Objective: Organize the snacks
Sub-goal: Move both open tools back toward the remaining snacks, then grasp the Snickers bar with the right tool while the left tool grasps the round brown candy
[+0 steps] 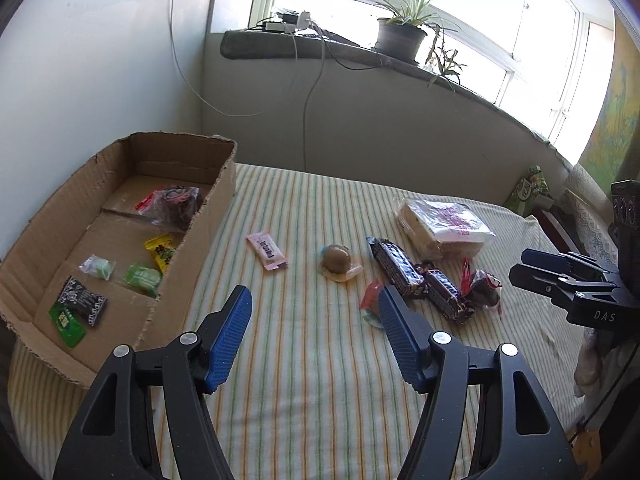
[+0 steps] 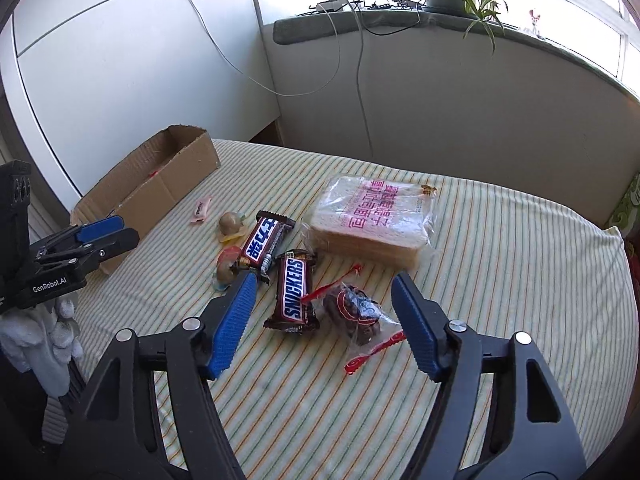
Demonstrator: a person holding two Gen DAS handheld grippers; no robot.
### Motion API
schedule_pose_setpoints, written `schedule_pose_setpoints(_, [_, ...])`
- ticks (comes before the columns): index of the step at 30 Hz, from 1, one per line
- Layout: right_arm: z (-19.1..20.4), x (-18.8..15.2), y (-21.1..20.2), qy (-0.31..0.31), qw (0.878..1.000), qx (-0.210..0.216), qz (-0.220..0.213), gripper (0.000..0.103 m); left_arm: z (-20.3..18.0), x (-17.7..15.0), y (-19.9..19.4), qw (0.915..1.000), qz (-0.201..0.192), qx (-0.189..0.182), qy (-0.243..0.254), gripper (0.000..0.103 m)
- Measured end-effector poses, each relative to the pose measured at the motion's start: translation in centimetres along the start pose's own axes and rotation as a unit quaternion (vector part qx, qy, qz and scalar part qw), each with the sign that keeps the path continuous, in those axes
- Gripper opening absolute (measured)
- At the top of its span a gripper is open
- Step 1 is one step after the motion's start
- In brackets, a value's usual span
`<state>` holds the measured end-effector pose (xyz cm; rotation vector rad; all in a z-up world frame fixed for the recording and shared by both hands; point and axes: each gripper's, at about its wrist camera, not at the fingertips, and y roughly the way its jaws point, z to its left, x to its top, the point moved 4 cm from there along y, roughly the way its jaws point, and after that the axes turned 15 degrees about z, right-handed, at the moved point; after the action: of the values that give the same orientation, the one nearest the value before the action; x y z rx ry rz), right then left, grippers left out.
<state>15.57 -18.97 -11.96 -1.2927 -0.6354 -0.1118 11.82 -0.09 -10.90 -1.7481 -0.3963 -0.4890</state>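
Note:
A cardboard box [image 1: 216, 184] at the left of the striped bed holds several small wrapped snacks. On the cover lie a pink bar [image 1: 267, 250], a round brown snack [image 1: 337, 259], two Snickers bars [image 2: 294, 294] [image 2: 264, 242], a clear red-tied bag of dark snacks [image 2: 356, 312] and a bag of sliced bread [image 2: 372, 216]. My left gripper [image 1: 315, 296] hovers open over bare cover; a small red-and-green wrapper [image 1: 370, 304] shows beside its right finger. My right gripper [image 2: 325, 278] is open above a Snickers bar and the clear bag, touching neither.
A grey wall and a window sill with a potted plant [image 1: 400, 36] and hanging cables [image 1: 308, 100] stand behind the bed. A green packet [image 1: 528, 188] leans at the far right edge. White wall panels [image 2: 120, 60] stand behind the box.

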Motion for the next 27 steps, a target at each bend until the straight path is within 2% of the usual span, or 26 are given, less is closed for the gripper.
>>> schedule_pose_setpoints(6, [1.6, -0.4, 2.2, -0.033, 0.999, 0.018, 0.028, 0.05, -2.4, -0.2, 2.2, 0.9989, 0.03, -0.028, 0.022, 0.044])
schedule_pose_setpoints(12, [3.2, 0.2, 5.1, -0.058, 0.996, 0.022, 0.058, 0.04, -4.2, 0.1, 4.5, 0.9967, 0.056, -0.039, 0.043, 0.039])
schedule_pose_setpoints(22, [3.4, 1.1, 7.5, -0.075, 0.994, -0.011, 0.08, 0.04, -4.5, 0.8, 7.6, 0.9932, 0.09, -0.031, 0.067, 0.038])
schedule_pose_setpoints(27, [3.8, 1.7, 8.6, -0.083, 0.992, -0.026, 0.093, 0.04, -4.6, 0.9, 7.9, 0.9929, 0.09, -0.027, 0.073, 0.037])
